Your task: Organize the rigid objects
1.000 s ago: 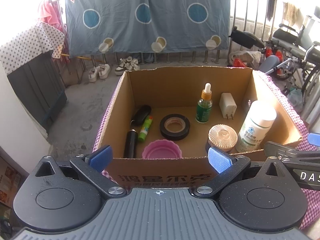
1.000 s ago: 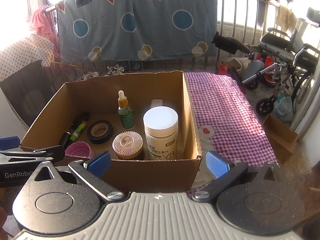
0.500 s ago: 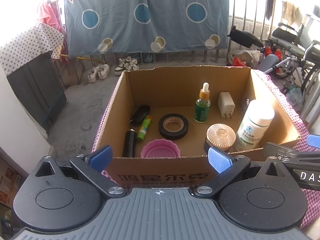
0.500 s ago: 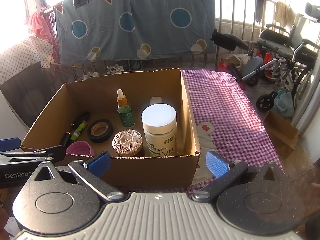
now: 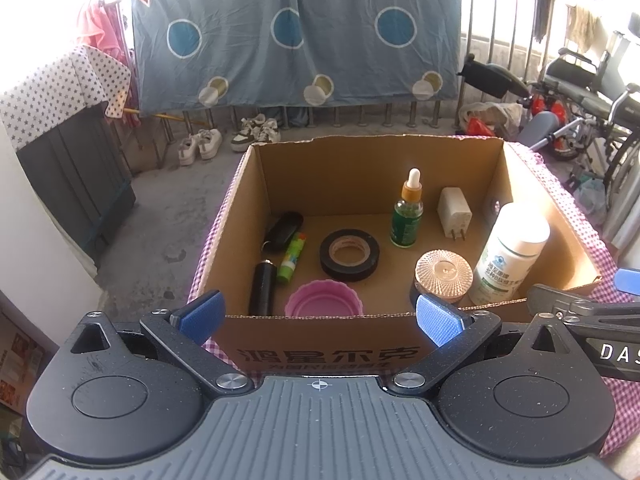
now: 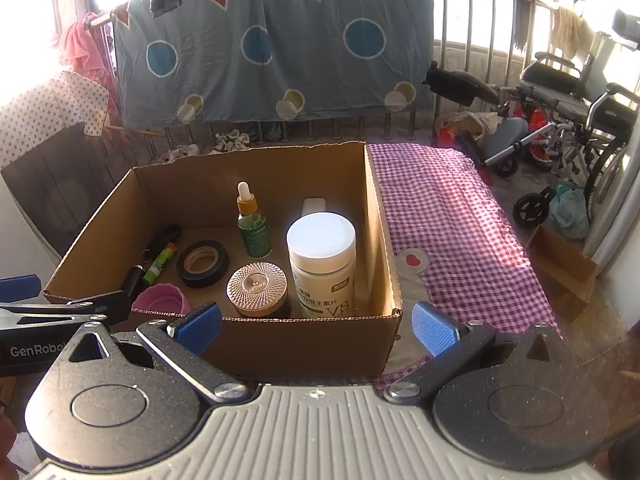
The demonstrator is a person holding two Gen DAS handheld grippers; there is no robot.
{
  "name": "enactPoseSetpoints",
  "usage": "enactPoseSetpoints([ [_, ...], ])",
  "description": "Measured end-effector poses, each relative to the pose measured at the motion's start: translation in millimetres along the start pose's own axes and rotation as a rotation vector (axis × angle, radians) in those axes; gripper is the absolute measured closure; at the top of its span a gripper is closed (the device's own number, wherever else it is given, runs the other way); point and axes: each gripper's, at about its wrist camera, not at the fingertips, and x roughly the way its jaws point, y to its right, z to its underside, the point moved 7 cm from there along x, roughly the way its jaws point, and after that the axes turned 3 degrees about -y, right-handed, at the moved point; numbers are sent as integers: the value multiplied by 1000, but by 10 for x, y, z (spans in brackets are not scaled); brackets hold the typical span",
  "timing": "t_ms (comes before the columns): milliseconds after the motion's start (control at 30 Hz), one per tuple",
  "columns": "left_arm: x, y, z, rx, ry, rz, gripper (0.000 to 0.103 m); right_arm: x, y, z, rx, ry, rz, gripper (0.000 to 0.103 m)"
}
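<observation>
Cardboard box (image 5: 320,354): open-topped, flaps cut away, standing on a bench draped in purple-checked cloth (image 6: 448,232). Near wall printed with dark characters. The box sits at the cloth's left part; the cloth to its right lies bare and sunlit.

Left tongs (image 5: 318,318): spread wide, holding nothing, hovering just outside the near wall of the box, blue pads level with its rim.

Right tongs (image 6: 316,326): likewise spread and empty, straddling the near right corner of the box, one pad over the box side, the other over the cloth.

Contents, left to right:
- Black cylinder (image 5: 262,286), lying, long axis running from near wall toward the back.
- Green glue stick (image 5: 291,258), lying beside it, cap end toward the back.
- Black oblong case (image 5: 283,230), lying at the left wall behind the two, tilted on a diagonal.
- Pink scalloped cup (image 5: 325,300), upright, mouth up, against the near wall.
- Black tape roll (image 5: 349,255), flat on the floor, centre of the box, free room around it.
- Green dropper bottle (image 5: 407,216), upright, white tip up.
- White charger plug (image 5: 454,212), standing on its prongs toward the back.
- Jar with rose-gold faceted lid (image 5: 443,274), upright, near the near wall.
- White supplement bottle (image 5: 510,256), upright, tallest item, close to the right wall and just beside the jar.

Surroundings: blue patterned sheet (image 6: 272,48) hung on railings behind; wheelchair (image 6: 576,92) to the right; sneakers (image 5: 200,146) on the concrete floor.
</observation>
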Motion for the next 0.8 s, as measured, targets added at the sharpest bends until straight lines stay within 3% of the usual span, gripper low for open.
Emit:
enactPoseSetpoints([
  [800,-24,-14,0,-6,0,-4,1,2,-22,-12,-6,0,-1,0],
])
